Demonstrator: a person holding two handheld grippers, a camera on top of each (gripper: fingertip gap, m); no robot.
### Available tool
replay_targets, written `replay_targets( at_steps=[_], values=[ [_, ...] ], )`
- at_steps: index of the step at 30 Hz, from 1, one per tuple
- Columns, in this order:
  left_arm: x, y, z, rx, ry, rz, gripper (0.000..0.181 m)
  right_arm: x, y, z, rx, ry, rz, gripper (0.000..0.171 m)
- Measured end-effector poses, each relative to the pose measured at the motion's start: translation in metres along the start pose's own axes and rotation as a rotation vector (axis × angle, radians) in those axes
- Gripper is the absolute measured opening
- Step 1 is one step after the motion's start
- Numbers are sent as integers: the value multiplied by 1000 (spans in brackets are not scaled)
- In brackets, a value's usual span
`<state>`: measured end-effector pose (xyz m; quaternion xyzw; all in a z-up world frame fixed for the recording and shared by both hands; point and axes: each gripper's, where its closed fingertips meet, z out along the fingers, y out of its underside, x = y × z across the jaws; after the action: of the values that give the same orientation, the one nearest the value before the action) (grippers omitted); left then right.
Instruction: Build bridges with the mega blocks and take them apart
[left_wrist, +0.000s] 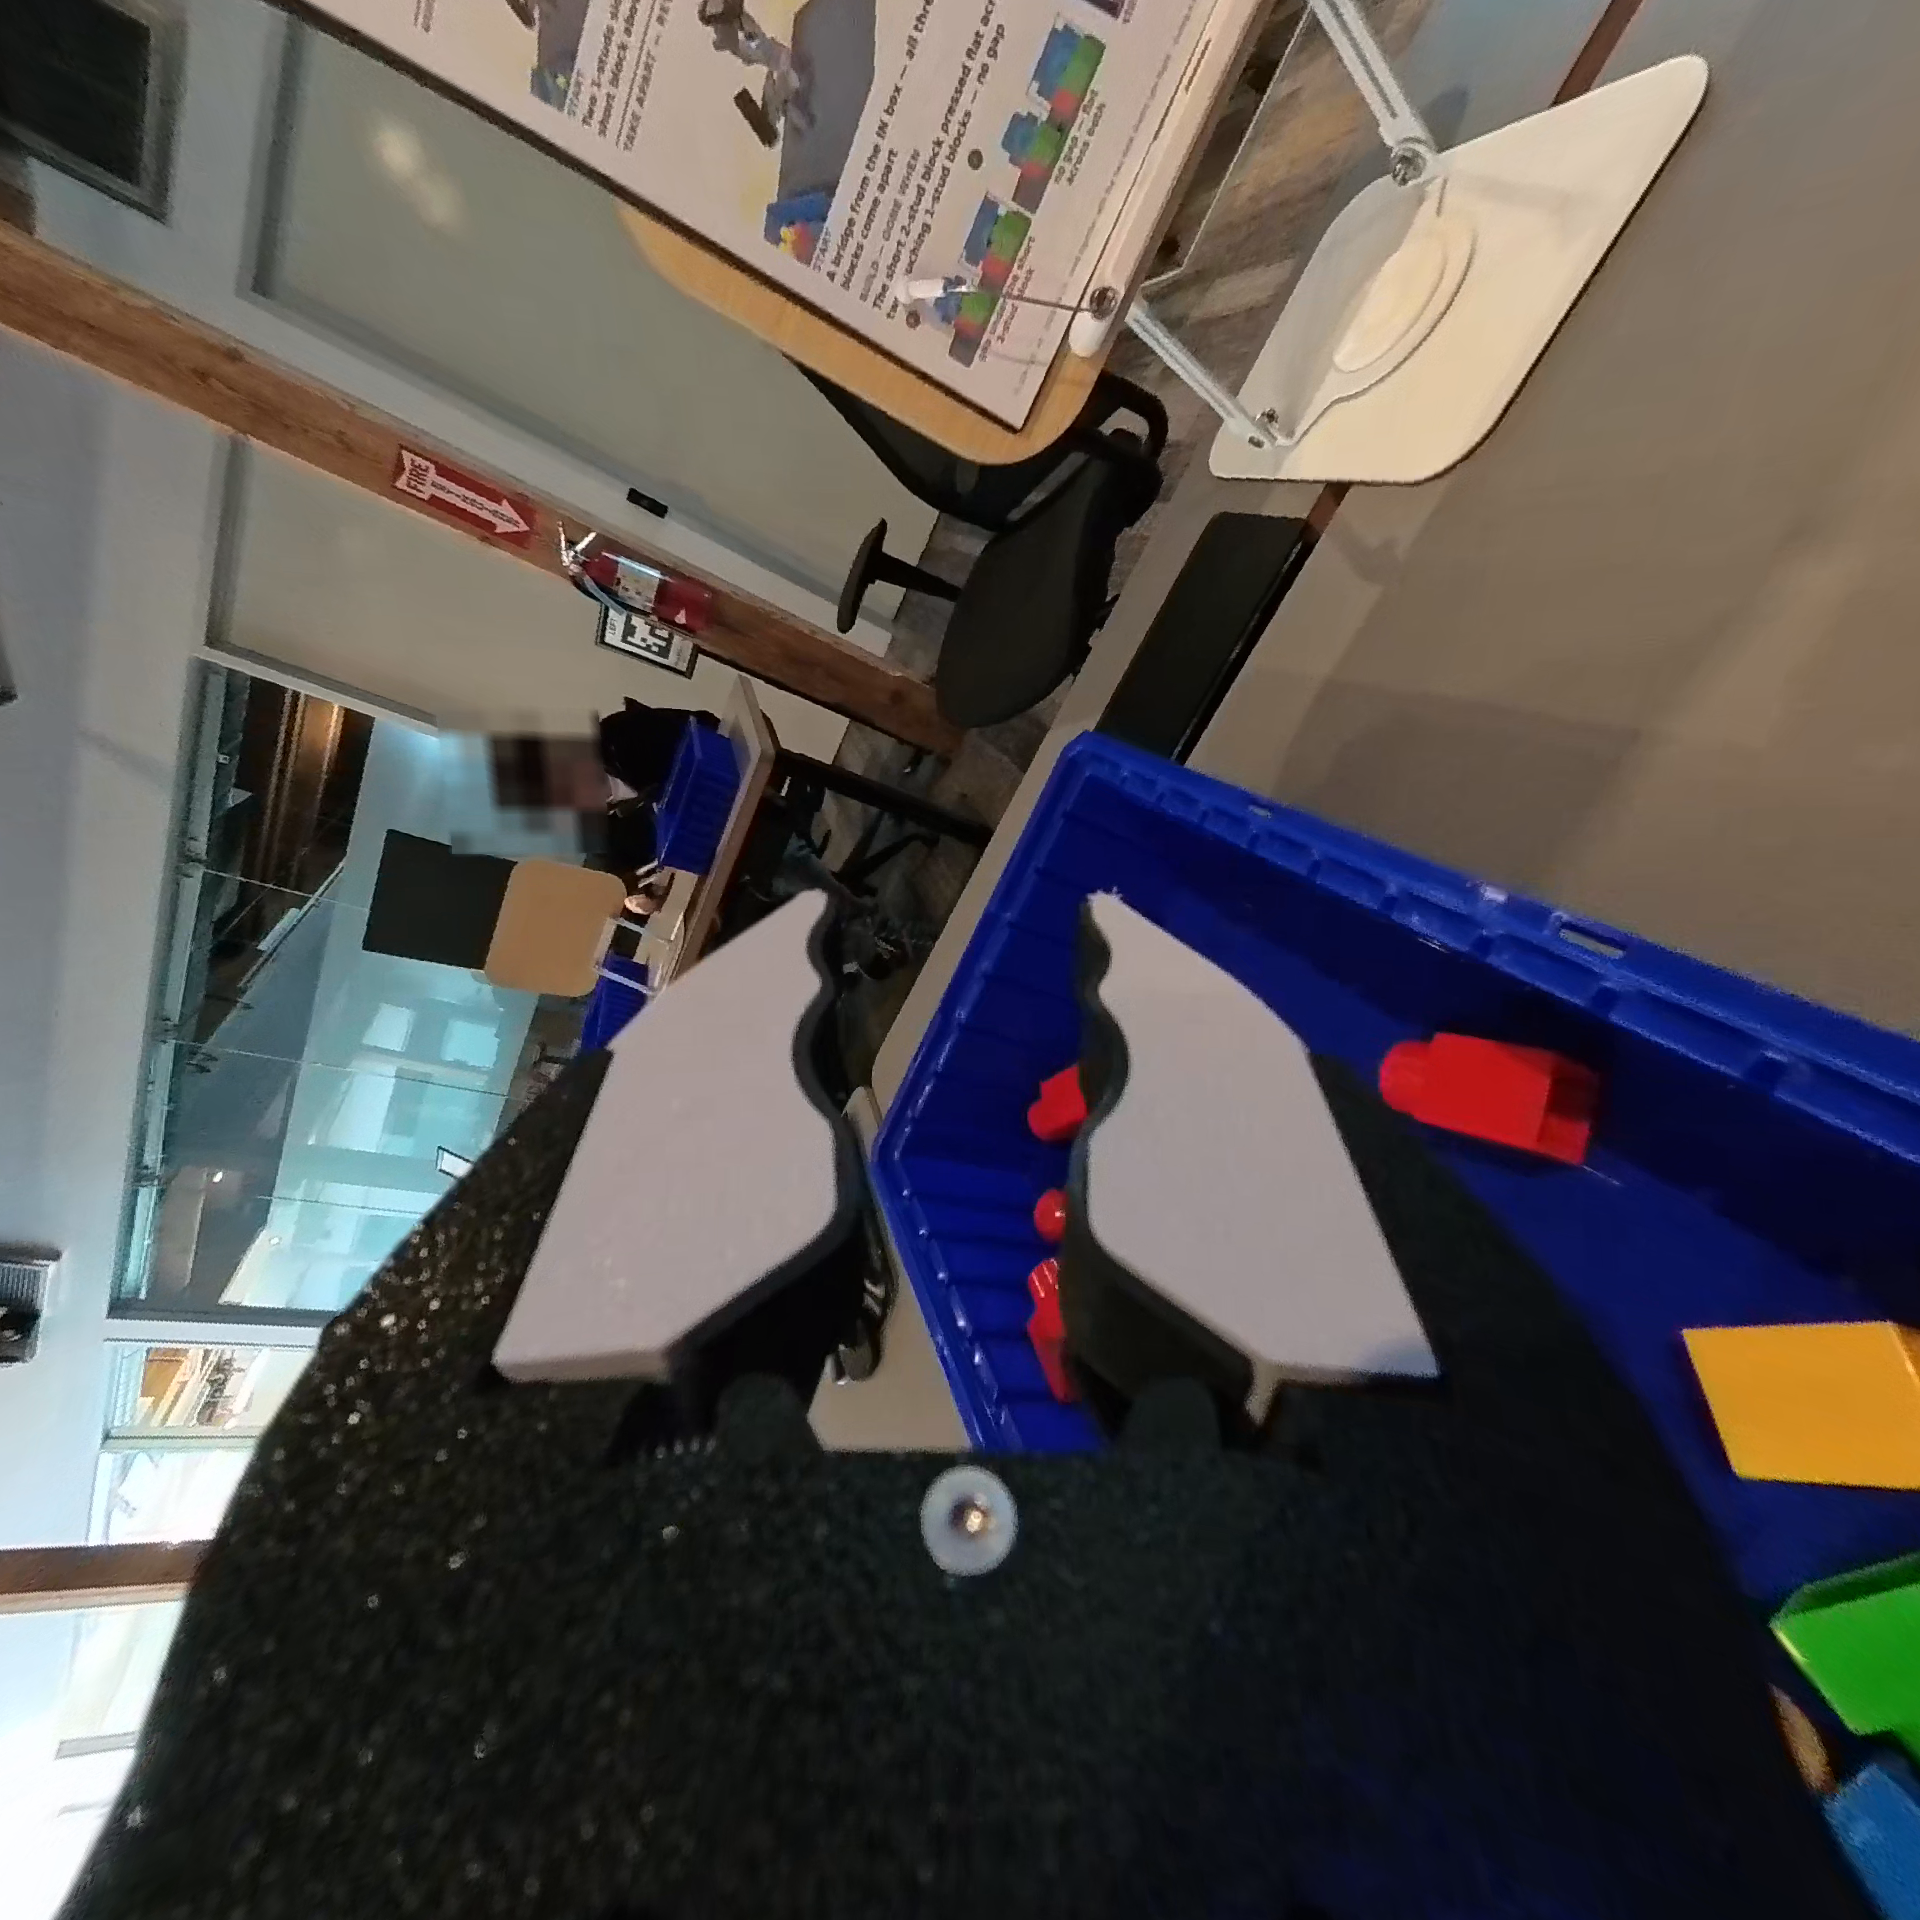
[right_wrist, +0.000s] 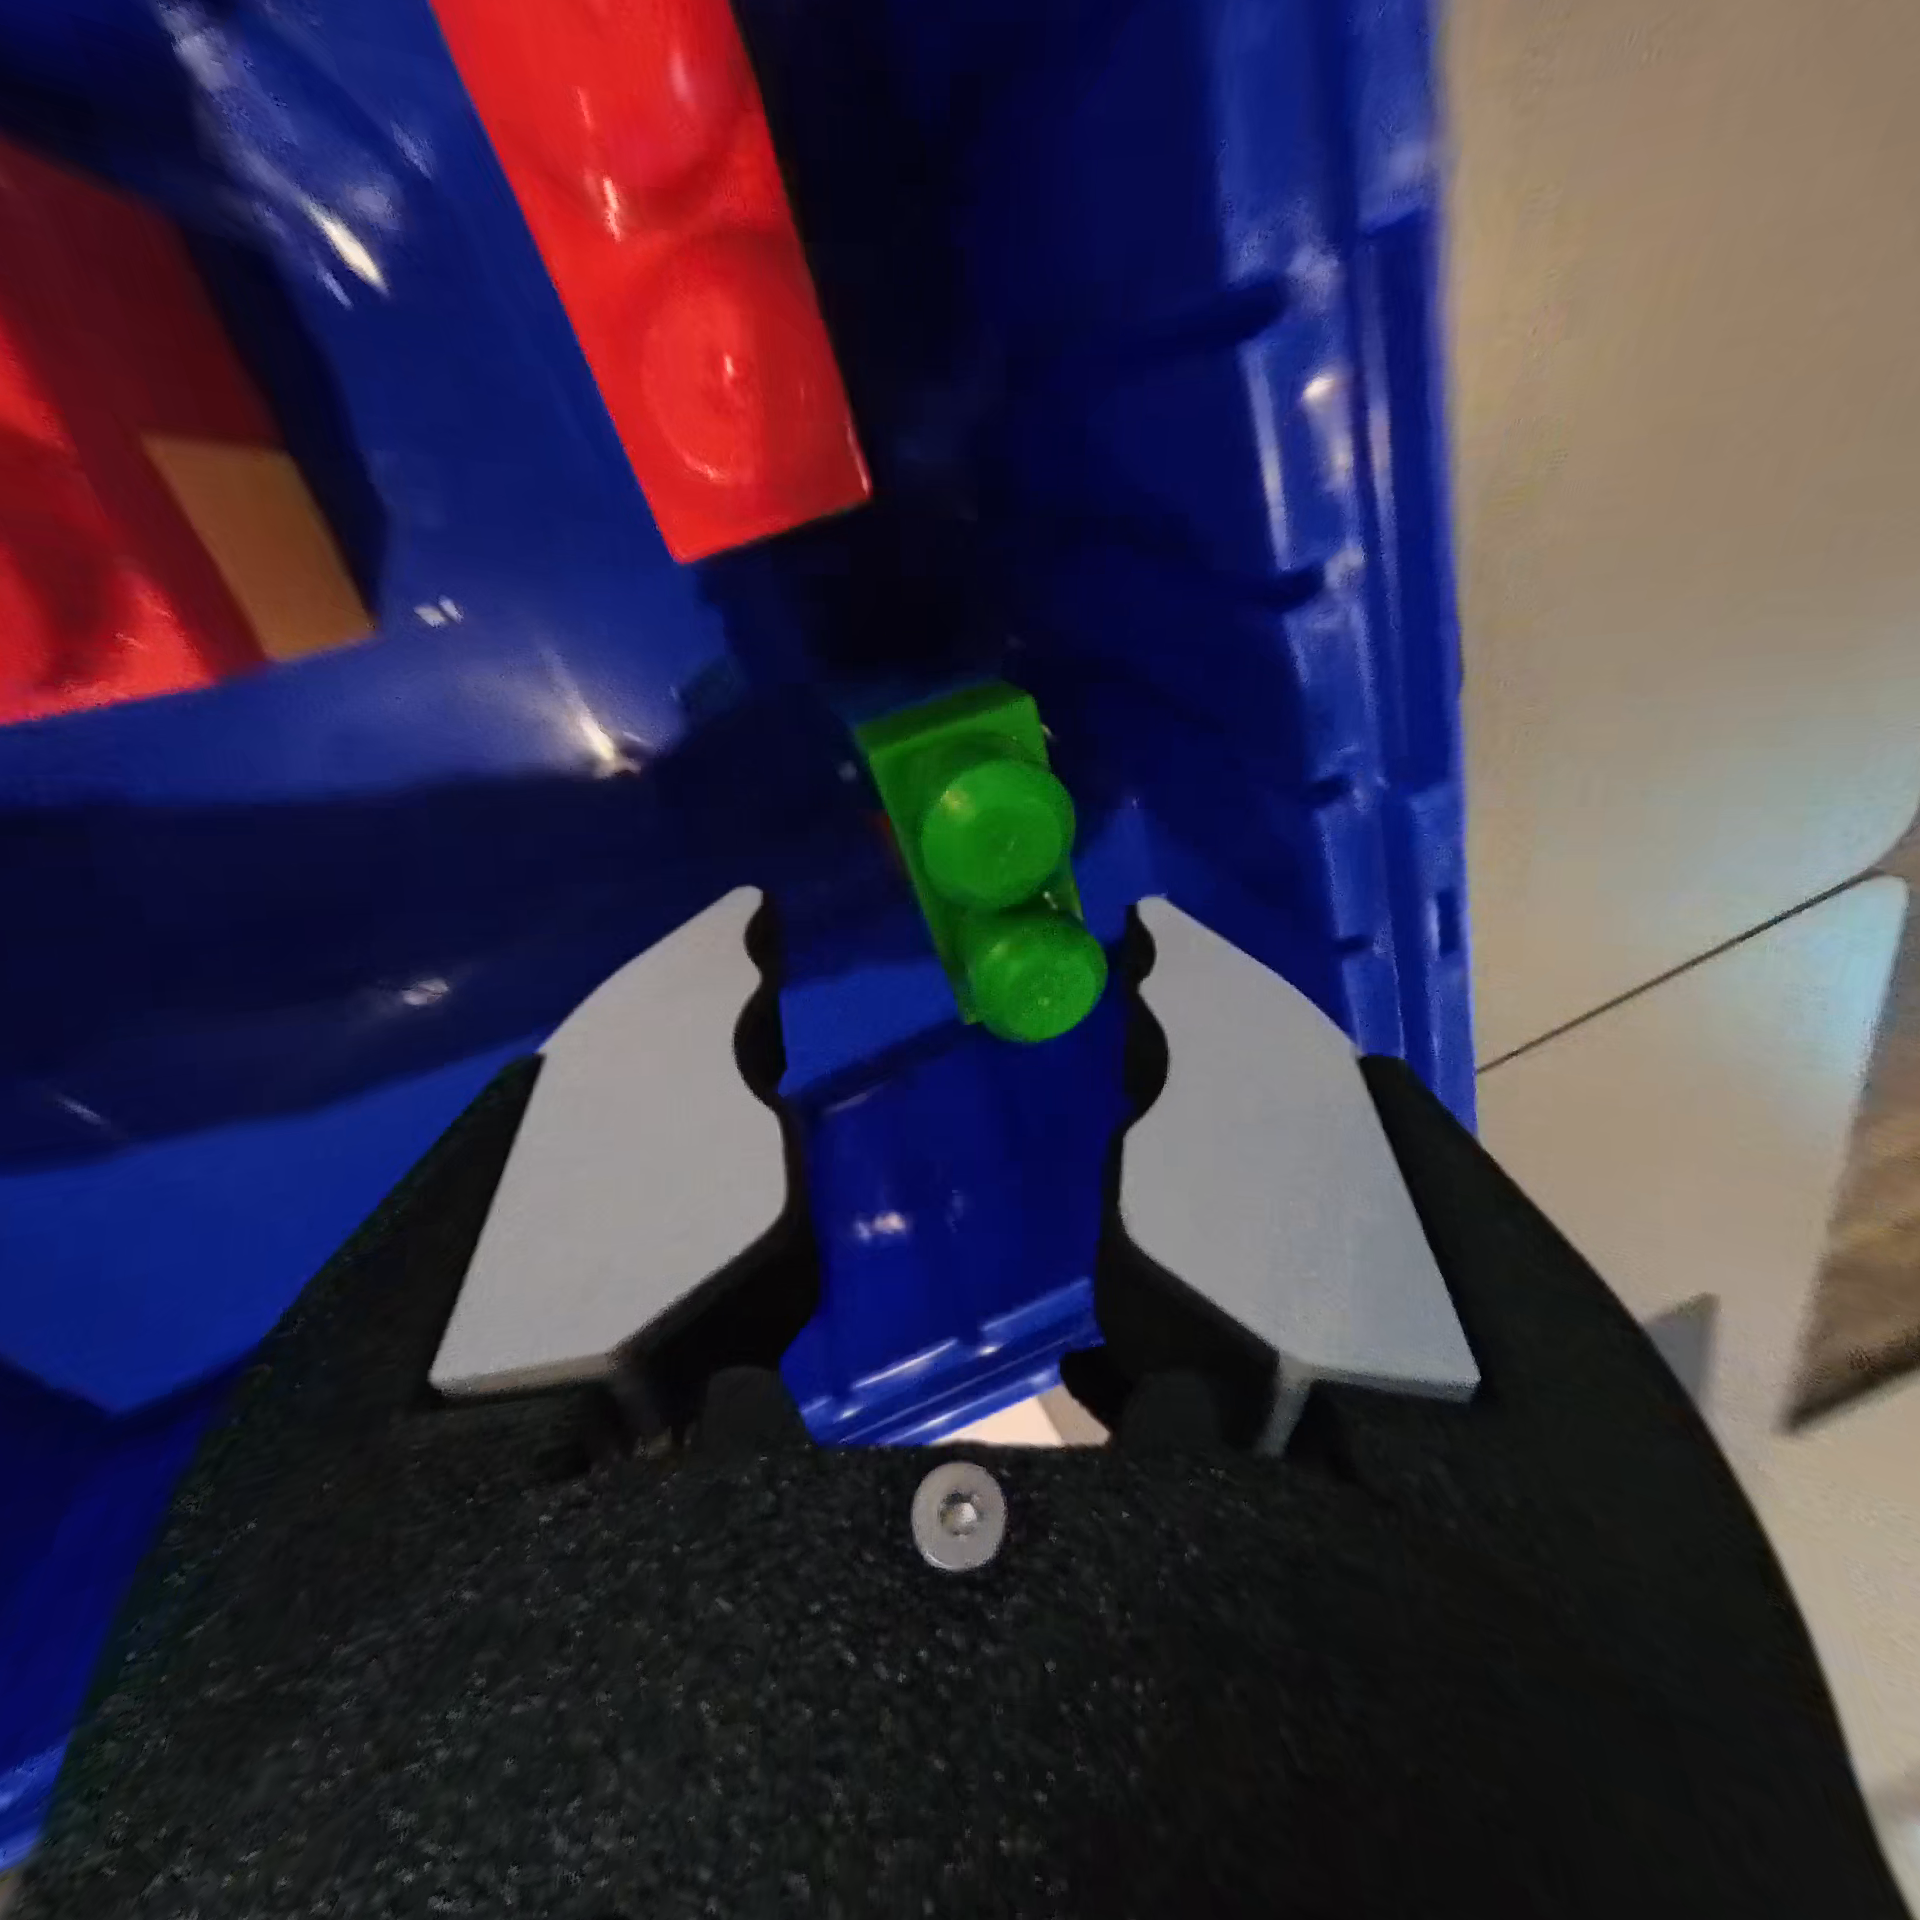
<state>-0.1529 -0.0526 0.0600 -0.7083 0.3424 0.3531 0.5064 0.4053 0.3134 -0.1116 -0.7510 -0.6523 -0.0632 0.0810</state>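
Large blue plastic bin (left_wrist: 1226, 831) with ribbed walls, filling the lower right of the left wrist view on a pale grey tabletop (left_wrist: 1662, 623); same blue bin (right_wrist: 1340, 520) across most of the right wrist view, its rim running down the right side.

Black textured left gripper (left_wrist: 951, 914) low in the frame, grey-faced fingers (left_wrist: 707, 1164) spread apart, nothing between them; one finger outside the bin's near corner, the other over the bin's inside.

Black right gripper (right_wrist: 945, 914) at the bottom of its view, grey fingers (right_wrist: 623, 1153) wide apart, clamped on nothing, straddling a blue inner wall of the bin.

White instruction board (left_wrist: 831, 156) on a clear stand with a white base plate (left_wrist: 1455, 260), upper middle to upper right of the left view.

Long red studded plastic block (right_wrist: 665, 270), upper middle of the right view, inside the bin; another red block (right_wrist: 94, 436) at the left edge, an orange face (right_wrist: 260, 540) beside it.

Small red single-stud block (left_wrist: 1486, 1091) lying on its side against the bin's far wall, right of the left gripper; more red pieces (left_wrist: 1055, 1107) partly hidden behind the inner finger.

Orange block (left_wrist: 1808, 1403), green block (left_wrist: 1860, 1652) and a blue piece (left_wrist: 1881, 1808) at the right edge, lower part.

Small green two-stud block (right_wrist: 987, 862), studs toward the camera, just ahead of the right fingertips, nearer the right-hand one, not touching either as far as visible.
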Motion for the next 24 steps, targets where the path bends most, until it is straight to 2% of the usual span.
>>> replay_targets(
  at_steps=[2, 4, 6, 9, 12, 14, 16, 18, 24],
  values=[
    [1, -1, 1, 1, 1, 6, 42, -9, -12, -22, 127, -43, 68, 62],
    [1, -1, 1, 1, -2, 7, 43, -39, -29, -43, 243, -182, 97, 59],
    [-1, 0, 0, 2, -6, 2, 43, -74, -45, -54, 303, -253, 27, 56],
    [-4, 1, -2, 10, -11, -12, 43, -111, -49, -43, 207, -213, -145, 51],
    [-4, 0, -3, 17, -11, -16, 43, -132, -59, -31, 171, -199, -211, 57],
    [-4, -1, -4, 24, -9, -16, 43, -133, -61, -22, 136, -169, -224, 60],
    [-4, -3, -5, 32, -11, -14, 42, -132, -56, -11, 58, -152, -241, 55],
    [-5, -4, -7, 42, -16, -13, 43, -126, -54, -4, 19, -110, -278, 34],
    [-8, -5, -11, 59, -26, -21, 42, -110, -57, -2, 18, -87, -409, 33]
  ],
)
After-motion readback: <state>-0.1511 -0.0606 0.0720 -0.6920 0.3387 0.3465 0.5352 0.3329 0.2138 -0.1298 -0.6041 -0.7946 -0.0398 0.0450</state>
